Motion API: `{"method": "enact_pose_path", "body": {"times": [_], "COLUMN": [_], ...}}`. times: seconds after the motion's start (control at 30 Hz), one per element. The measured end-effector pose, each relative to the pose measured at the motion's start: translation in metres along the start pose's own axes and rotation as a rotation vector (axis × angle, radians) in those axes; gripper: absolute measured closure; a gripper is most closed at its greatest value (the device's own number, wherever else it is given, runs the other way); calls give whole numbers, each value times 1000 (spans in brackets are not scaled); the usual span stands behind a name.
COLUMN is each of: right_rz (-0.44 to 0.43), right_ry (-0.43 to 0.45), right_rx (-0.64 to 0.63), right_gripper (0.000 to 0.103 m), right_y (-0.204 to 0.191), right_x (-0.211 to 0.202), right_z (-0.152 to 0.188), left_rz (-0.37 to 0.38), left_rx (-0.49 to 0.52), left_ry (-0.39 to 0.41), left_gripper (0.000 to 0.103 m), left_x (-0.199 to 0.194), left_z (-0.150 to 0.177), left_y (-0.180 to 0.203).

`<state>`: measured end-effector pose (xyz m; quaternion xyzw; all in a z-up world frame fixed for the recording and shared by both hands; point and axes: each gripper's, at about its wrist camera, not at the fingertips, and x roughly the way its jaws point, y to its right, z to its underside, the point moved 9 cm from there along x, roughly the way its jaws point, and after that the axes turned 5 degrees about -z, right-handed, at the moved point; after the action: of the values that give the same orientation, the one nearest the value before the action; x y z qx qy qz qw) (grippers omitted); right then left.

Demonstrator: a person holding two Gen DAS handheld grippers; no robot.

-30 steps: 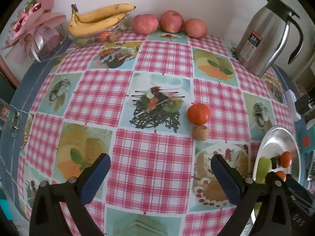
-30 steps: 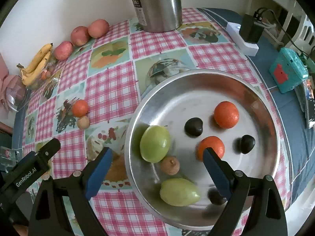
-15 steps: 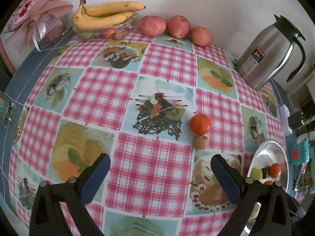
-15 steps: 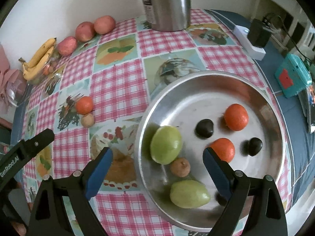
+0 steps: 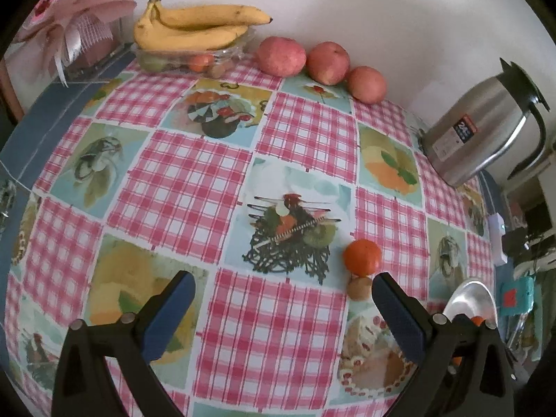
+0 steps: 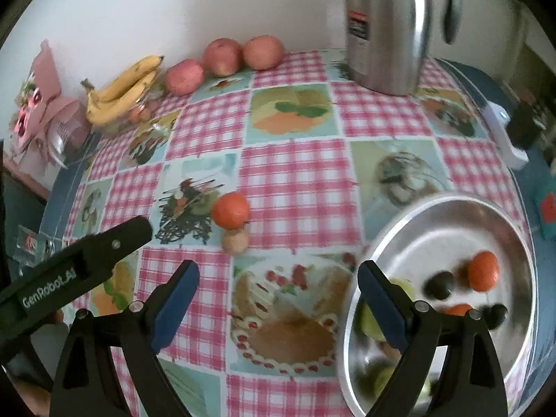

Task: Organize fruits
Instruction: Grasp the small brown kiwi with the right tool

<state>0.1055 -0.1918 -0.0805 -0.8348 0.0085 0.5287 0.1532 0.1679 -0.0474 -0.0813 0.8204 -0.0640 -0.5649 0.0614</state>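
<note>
An orange tangerine (image 6: pixel 230 210) and a small brown fruit (image 6: pixel 235 240) lie together on the checked tablecloth, just beyond my right gripper (image 6: pixel 278 302), which is open and empty. In the left wrist view the same tangerine (image 5: pixel 362 257) and brown fruit (image 5: pixel 360 287) sit by the right finger of my left gripper (image 5: pixel 283 309), also open and empty. A silver plate (image 6: pixel 451 208) at the right holds tangerines, green fruits and dark small fruits. The left gripper's black finger (image 6: pixel 114 239) shows at the left of the right wrist view.
Bananas (image 5: pixel 194 27) rest on a clear box of fruit at the back left, with three red apples (image 5: pixel 323 64) along the wall. A steel thermos jug (image 6: pixel 385 27) stands at the back right. A pink bouquet (image 5: pixel 69 21) and a white power strip (image 6: pixel 504 135) flank the table.
Both grippers have swung left across the table. The plate has slid from under the right gripper to its right side, and the loose tangerine and brown fruit are now near both grippers.
</note>
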Motion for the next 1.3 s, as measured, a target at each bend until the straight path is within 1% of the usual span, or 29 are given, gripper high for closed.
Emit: {"method": "enact_pose_path", "body": {"times": [0.1, 0.17, 0.3, 0.37, 0.5, 0.57, 0.6, 0.67, 0.73, 0.77, 0.9, 0.97, 1.07, 1.17, 1.23, 1.3], "right_rz": [-13, -22, -30, -28, -25, -44, -49, -65, -69, -70, -88, -102, -98, -96, -98, -99], "right_ry": [-18, -35, -59, -75, -93, -97, -99, -105, -107, -109, -115, -108, -84, -75, -73, -66], "right_rx": [-8, -6, -1, -8, -15, -16, -17, -26, -32, -32, -18, -9, 29, 75, 105, 140], "right_gripper": [12, 22, 28, 35, 42, 55, 57, 66, 73, 75, 76, 76, 76, 76, 76, 76], "right_y": [-6, -8, -12, -14, -14, -16, -18, -22, -24, -25, -25, -22, -8, 7, 17, 27], "right_x": [15, 25, 43, 52, 62, 65, 65, 67, 68, 69, 69, 64, 53, 47, 45, 41], "right_z": [-2, -3, -4, -4, -3, -4, -5, -4, -4, -4, -4, -5, -10, -11, -11, -12], "left_rz": [2, 7, 2, 3, -2, -3, -5, -8, -6, -5, -5, 6, 22, 66, 104, 128], "left_rx": [-17, -30, -45, -65, -87, -90, -90, -93, -98, -98, -93, -86, -63, -41, -22, 5], "left_ry": [-19, -37, -65, -79, -94, -100, -102, -105, -107, -106, -99, -99, -95, -91, -94, -96], "left_gripper": [1, 1, 1, 1, 1, 1, 1, 1, 1, 1, 1, 1, 2, 13, 16, 25], "left_x": [10, 18, 34, 40, 49, 51, 52, 54, 54, 54, 53, 56, 56, 55, 56, 58], "left_z": [0, 0, 0, -1, -2, -2, -1, -1, -1, -2, -2, -5, -5, -7, -7, -7], "left_y": [-4, -5, -9, -13, -19, -21, -21, -22, -23, -23, -20, -11, 1, 18, 32, 46]}}
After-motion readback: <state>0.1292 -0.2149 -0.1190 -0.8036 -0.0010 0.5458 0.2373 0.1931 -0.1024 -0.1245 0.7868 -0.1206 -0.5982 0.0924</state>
